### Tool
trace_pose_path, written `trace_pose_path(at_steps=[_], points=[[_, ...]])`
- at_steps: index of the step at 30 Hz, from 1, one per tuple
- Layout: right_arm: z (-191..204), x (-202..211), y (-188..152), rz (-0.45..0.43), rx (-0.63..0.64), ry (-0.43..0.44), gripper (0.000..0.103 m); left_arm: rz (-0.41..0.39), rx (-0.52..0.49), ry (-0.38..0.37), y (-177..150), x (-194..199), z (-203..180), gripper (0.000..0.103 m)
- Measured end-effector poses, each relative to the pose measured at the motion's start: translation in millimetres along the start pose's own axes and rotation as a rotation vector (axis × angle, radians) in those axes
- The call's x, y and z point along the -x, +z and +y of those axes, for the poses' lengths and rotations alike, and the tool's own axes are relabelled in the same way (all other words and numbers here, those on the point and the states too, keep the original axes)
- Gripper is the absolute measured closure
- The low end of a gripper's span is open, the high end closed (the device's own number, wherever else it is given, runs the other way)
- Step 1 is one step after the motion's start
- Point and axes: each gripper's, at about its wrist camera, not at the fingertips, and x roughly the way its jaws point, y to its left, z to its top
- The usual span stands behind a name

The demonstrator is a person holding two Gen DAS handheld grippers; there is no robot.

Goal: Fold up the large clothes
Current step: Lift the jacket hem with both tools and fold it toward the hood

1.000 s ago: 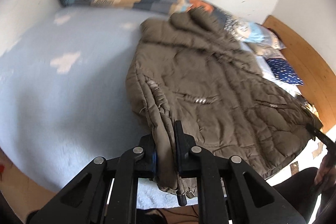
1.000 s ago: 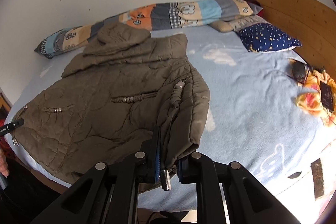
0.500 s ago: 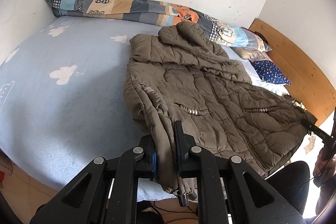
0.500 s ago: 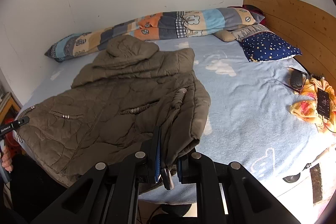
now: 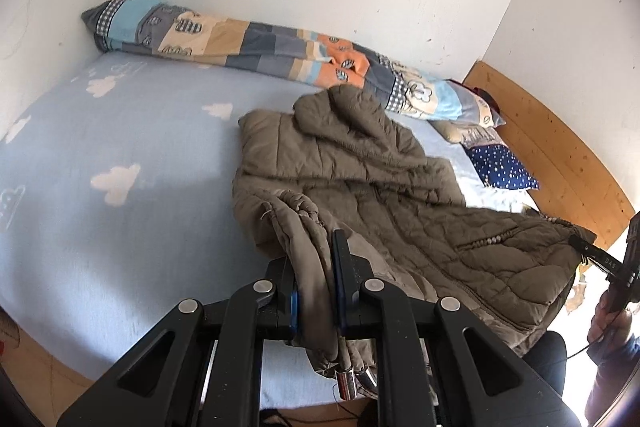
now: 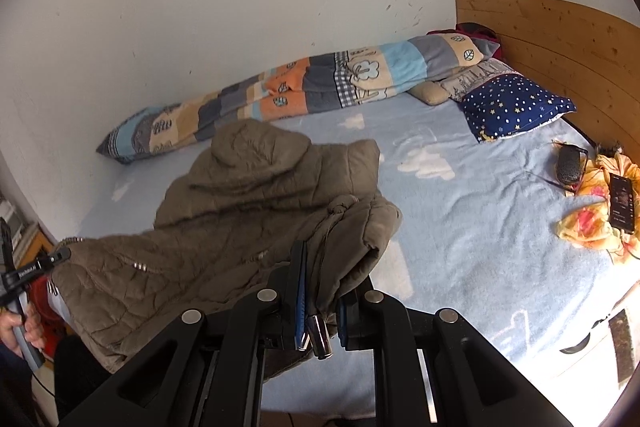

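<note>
A brown quilted hooded jacket [image 5: 384, 187] [image 6: 224, 211] lies on the light blue bed, its hood toward the wall. Its near hem is lifted off the mattress. My left gripper [image 5: 314, 271] is shut on the hem's left corner, with fabric and metal cord ends hanging below the jaws. My right gripper [image 6: 320, 279] is shut on the hem's right corner beside a folded-in sleeve [image 6: 360, 223]. Each gripper shows at the far edge of the other's view, still clamped on the jacket's corner.
A patchwork blanket roll [image 5: 280, 51] [image 6: 304, 83] lies along the wall. A starry blue pillow [image 6: 516, 103] leans at the wooden headboard [image 6: 560, 39]. A yellow cloth with a phone [image 6: 600, 215] and a dark case [image 6: 570, 163] lie at the right.
Both grippers have risen with the jacket's hem, lifting it off the bed. The jacket's near part now hangs between them, and more of the wall shows.
</note>
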Motion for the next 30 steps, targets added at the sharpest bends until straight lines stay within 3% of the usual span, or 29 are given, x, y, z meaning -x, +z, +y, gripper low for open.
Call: trace_pose_path(at_steps=[12, 19, 25, 30], points=[[-15, -28, 66, -0.060, -0.056, -0.003, 0.091, -0.078, -0.022, -0.023, 68, -18, -10, 0.089], [0, -57, 107, -0.083, 0.009, -0.032, 0.091, -0.070, -0.003, -0.042, 108, -41, -1, 0.089], [5, -104, 150, -0.090, 0.043, -0.068, 0.091, -0.061, -0.011, -0.034, 152, -79, 2, 0.089], [-2, -166, 178, -0.051, 0.040, -0.103, 0.091, -0.050, -0.005, -0.007, 184, -127, 6, 0.089]])
